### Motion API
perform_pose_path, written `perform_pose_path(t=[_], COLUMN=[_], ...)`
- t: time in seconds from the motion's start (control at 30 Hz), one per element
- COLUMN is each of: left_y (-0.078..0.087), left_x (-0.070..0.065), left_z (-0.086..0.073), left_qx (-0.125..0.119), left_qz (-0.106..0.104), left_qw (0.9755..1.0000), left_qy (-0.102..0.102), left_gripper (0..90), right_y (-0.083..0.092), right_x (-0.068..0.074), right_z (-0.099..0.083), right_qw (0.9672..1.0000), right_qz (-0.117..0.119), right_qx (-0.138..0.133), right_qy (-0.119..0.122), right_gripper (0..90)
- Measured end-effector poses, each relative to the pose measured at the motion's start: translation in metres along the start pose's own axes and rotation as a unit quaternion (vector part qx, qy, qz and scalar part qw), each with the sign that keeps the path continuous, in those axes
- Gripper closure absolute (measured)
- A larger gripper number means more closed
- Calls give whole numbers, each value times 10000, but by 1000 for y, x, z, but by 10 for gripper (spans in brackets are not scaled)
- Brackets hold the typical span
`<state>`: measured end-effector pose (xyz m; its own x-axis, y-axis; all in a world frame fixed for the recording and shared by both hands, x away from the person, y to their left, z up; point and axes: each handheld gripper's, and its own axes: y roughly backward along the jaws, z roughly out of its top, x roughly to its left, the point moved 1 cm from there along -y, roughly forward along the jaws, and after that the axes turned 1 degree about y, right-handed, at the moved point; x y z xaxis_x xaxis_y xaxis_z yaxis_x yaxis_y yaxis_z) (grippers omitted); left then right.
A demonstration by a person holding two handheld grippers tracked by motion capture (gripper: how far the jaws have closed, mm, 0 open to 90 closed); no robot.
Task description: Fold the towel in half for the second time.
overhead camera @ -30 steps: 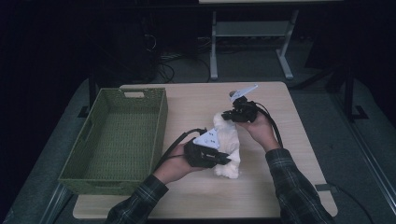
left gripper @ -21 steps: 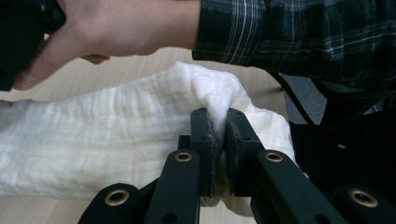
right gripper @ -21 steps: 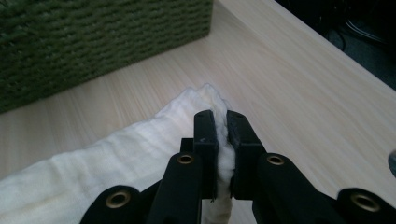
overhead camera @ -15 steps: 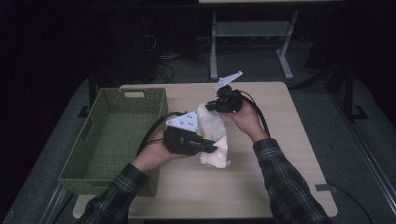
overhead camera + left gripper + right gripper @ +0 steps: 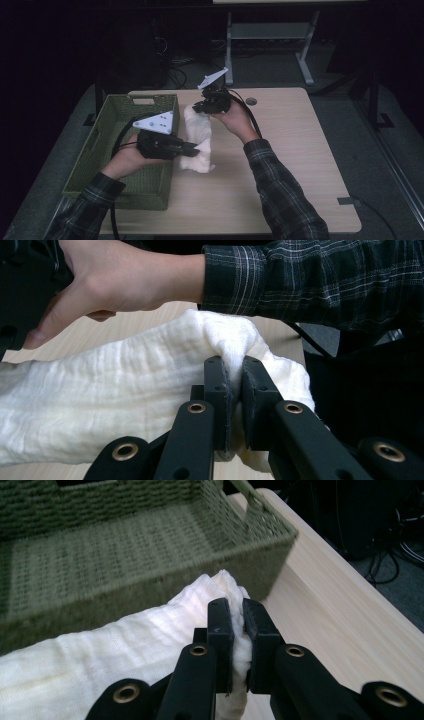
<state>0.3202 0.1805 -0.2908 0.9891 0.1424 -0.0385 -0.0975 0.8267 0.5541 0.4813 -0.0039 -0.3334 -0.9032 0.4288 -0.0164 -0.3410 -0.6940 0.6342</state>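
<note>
A folded white cloth (image 5: 197, 137) hangs above the wooden table (image 5: 290, 150), held at both ends. My left gripper (image 5: 197, 146) is shut on its near end; in the left gripper view the black jaws pinch a fold of the cloth (image 5: 150, 390) at the left gripper (image 5: 235, 375). My right gripper (image 5: 197, 107) is shut on the far end, and in the right gripper view the right gripper (image 5: 237, 615) clamps the cloth (image 5: 125, 645) just in front of the green woven basket (image 5: 125, 545). The cloth sits right beside the basket (image 5: 100, 150).
The green basket stands on the left part of the table, its inside bare. A small round hole (image 5: 251, 101) marks the tabletop at the back. Cables trail from both grippers. A metal frame (image 5: 270, 35) stands on the dark floor beyond the table.
Both grippers have carried the cloth up and to the left, from the table's middle to the basket's right edge. The cloth has left the tabletop and is stretched between them.
</note>
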Motion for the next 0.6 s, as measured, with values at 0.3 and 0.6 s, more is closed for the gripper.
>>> perform_pose_path(t=[0.3,0.6], left_y=[37,62], left_x=[12,20], left_z=[-27,-54], left_qx=[-93,-41], left_qz=[104,252], left_qw=[9999,9995], left_qy=[79,165], left_gripper=[830,829], right_y=[-34,-66], right_x=[11,19], right_z=[34,52], right_qw=[9999,9997], right_qz=[72,129], right_qx=[42,101], right_qy=[111,179], right_gripper=[835,834])
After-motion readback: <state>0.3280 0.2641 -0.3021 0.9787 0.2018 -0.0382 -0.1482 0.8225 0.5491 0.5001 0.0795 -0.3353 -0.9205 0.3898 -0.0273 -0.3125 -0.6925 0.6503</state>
